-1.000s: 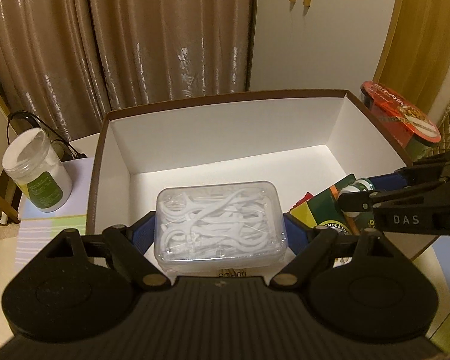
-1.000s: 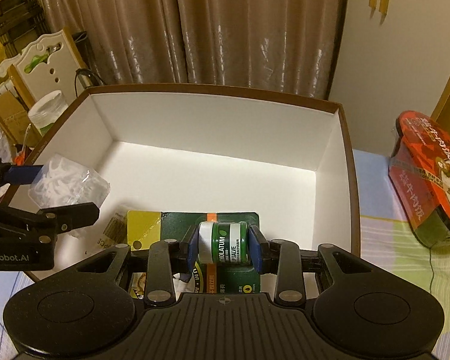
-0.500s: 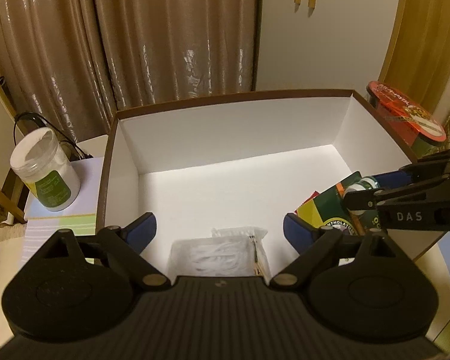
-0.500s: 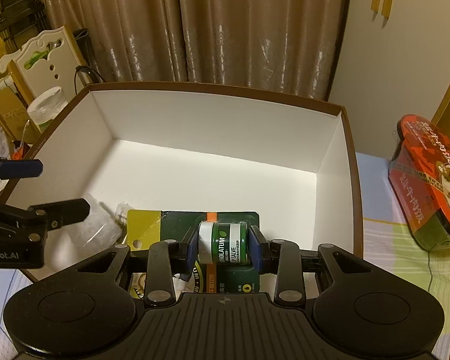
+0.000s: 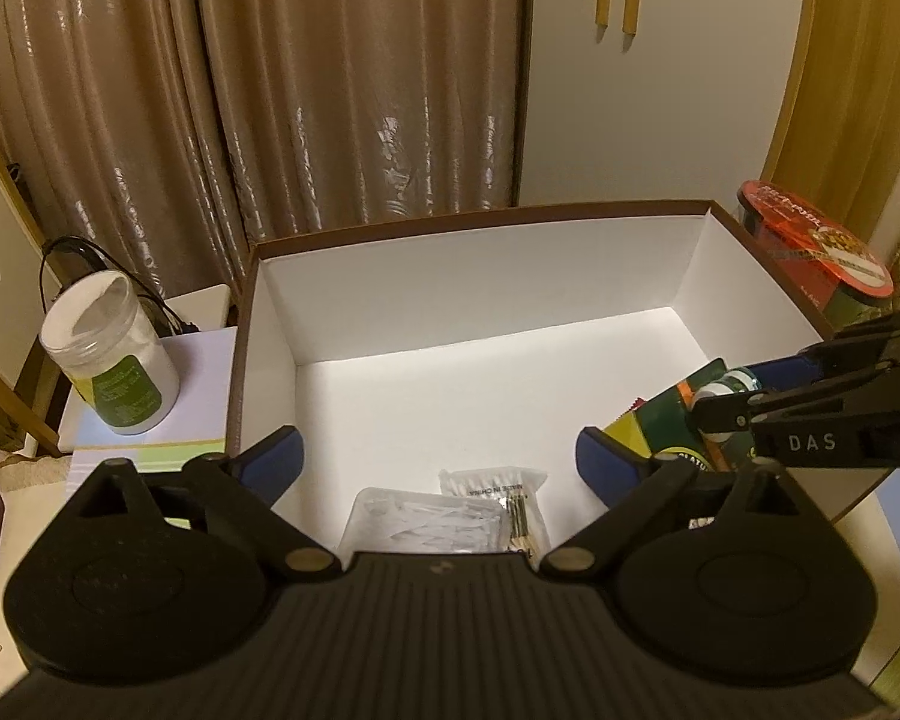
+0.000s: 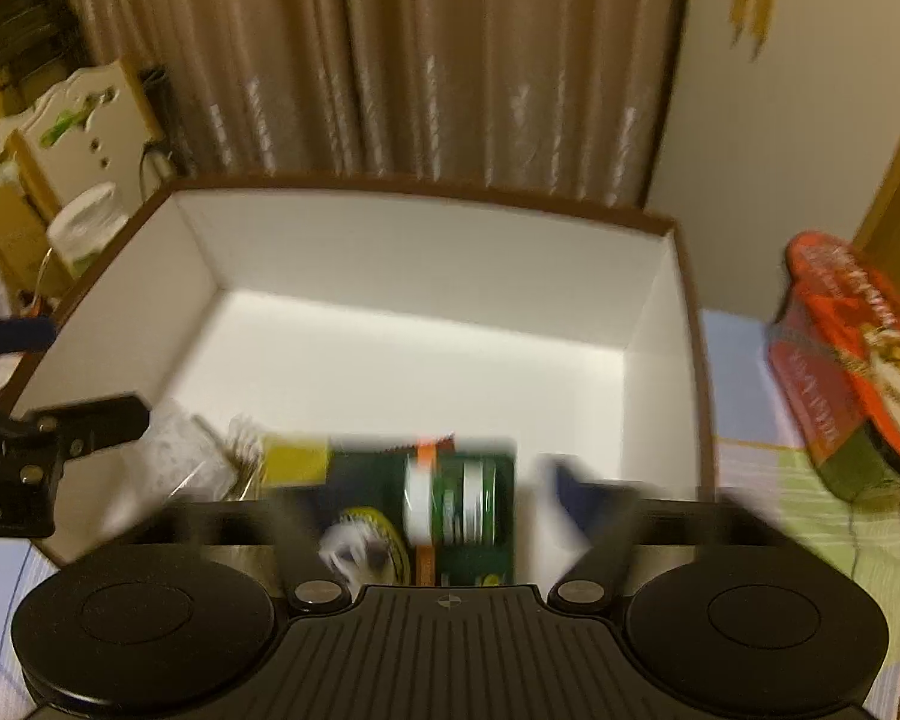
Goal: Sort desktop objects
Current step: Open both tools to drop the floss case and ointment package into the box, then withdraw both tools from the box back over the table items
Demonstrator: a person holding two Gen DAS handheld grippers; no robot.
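Green salve jar (image 6: 450,501) between parted right gripper (image 6: 450,498) fingers

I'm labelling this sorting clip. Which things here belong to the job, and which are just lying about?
Job: white box; floss pick case; cotton swab packet; salve pack; left gripper and right gripper, both open.
Lying about: white jar; noodle bowl; curtains.

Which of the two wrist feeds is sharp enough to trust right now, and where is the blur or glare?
Left wrist view: sharp, warm dim light, fisheye bending at the edges; the clear plastic case of white floss picks reads cleanly in the white cardboard box. Right wrist view: motion-smeared, worst on the fingers and the green-and-white salve jar.
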